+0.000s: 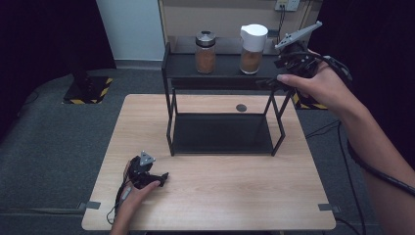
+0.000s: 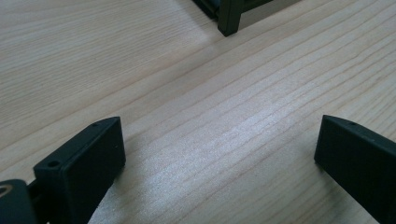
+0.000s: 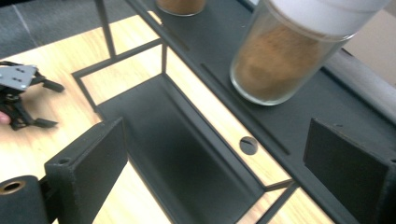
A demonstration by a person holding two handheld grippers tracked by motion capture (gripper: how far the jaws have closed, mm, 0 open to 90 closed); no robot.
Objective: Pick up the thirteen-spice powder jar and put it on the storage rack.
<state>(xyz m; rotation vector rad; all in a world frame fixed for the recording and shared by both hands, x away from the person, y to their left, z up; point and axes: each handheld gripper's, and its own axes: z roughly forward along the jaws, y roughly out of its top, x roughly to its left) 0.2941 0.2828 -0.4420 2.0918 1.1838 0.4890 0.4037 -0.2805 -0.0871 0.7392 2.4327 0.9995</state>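
- Jar (image 1: pixel 253 49), white lid: we find it upright on the rack's (image 1: pixel 181 63) top shelf, right of a second jar (image 1: pixel 205 52); long axis vertical.
- Handling, our judgement: glass, rigid, slippery, breakable, moderately heavy with brown powder; grip mid-body below the lid.
- Right gripper (image 1: pixel 274 81): jaws wide apart, empty, just before the jar.
- Left gripper (image 1: pixel 159 178): spread, empty, resting on the table (image 1: pixel 220 205).

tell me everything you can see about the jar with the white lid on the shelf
The white-lidded jar is a clear glass cylinder, filled most of the way with a brown powder. Its white lid is broad and sits closed on top. It stands upright on the top tier of the black metal shelf, toward the right end, apart from the silver-capped jar to its left. The right hand-held gripper is open near it, not touching it.
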